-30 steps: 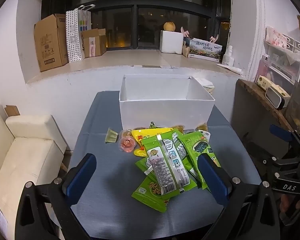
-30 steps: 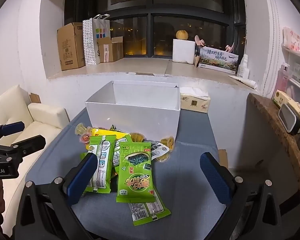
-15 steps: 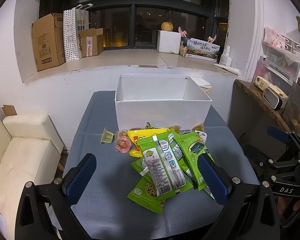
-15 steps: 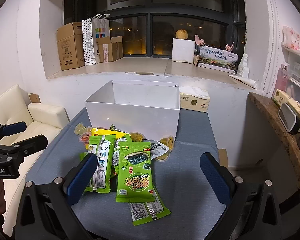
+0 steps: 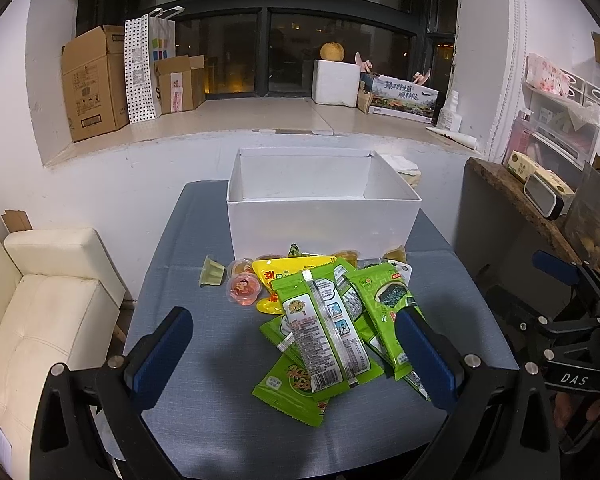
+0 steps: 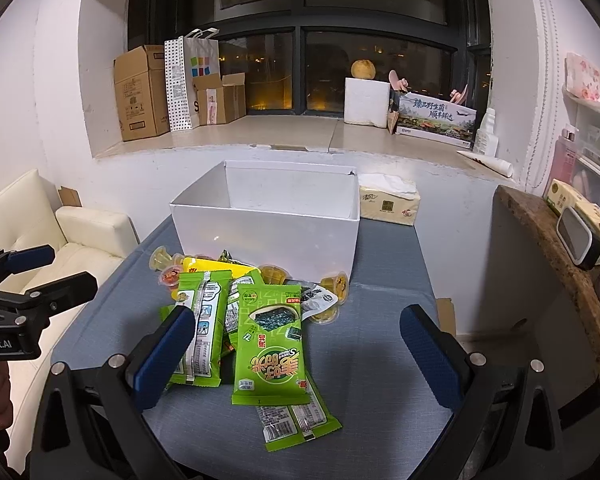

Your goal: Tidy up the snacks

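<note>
Snack pile is seen heaped on the grey table just in front of the white box; green packets are overlapped on top, one barcode-side up, a seaweed packet lying to its right; a yellow packet is tucked beneath them, nearer the box; small jelly cups are scattered at the pile's left edge and more cups against the box front at the right; the box is open-topped, nothing visible inside; a tissue pack is placed just behind the box's right corner; left gripper is held spread wide above the near side of the pile, nothing gripped; right gripper is likewise spread wide over the pile's near edge, nothing between the pads; a white sofa is seen left of the table, well apart from the box; cardboard boxes are stacked on the sill behind the box.
</note>
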{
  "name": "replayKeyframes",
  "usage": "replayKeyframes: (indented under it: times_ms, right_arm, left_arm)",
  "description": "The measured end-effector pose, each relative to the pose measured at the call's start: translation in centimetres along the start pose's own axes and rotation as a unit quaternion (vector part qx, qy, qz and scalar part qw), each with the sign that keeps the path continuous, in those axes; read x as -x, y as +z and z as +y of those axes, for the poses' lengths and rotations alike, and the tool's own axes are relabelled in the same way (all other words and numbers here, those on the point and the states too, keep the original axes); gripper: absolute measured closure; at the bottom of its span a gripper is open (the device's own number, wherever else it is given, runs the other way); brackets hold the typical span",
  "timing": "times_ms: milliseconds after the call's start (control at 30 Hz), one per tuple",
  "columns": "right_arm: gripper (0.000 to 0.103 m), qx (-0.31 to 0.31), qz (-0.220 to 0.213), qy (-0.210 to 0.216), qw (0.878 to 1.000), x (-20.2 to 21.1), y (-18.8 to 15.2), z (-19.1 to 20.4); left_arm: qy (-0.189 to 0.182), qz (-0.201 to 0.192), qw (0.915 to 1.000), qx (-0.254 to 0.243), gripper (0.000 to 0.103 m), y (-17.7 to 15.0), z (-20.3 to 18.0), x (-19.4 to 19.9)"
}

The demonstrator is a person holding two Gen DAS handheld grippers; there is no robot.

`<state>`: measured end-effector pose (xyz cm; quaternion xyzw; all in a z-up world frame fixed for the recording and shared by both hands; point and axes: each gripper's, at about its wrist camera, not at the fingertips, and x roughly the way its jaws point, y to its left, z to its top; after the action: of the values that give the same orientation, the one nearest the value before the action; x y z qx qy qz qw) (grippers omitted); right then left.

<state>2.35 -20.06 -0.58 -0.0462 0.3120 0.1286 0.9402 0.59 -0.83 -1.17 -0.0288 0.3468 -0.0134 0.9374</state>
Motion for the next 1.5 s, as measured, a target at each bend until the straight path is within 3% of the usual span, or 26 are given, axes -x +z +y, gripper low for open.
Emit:
replayKeyframes:
  times_ms: [1500]
  right_arm:
    - [0.000,-0.001,0.002,0.001,1.000,0.23,-0.04,0.22]
  left_arm:
    - [0.000,0.005,1.0000,-0.001,0.000,0.01,-0.12,0.05]
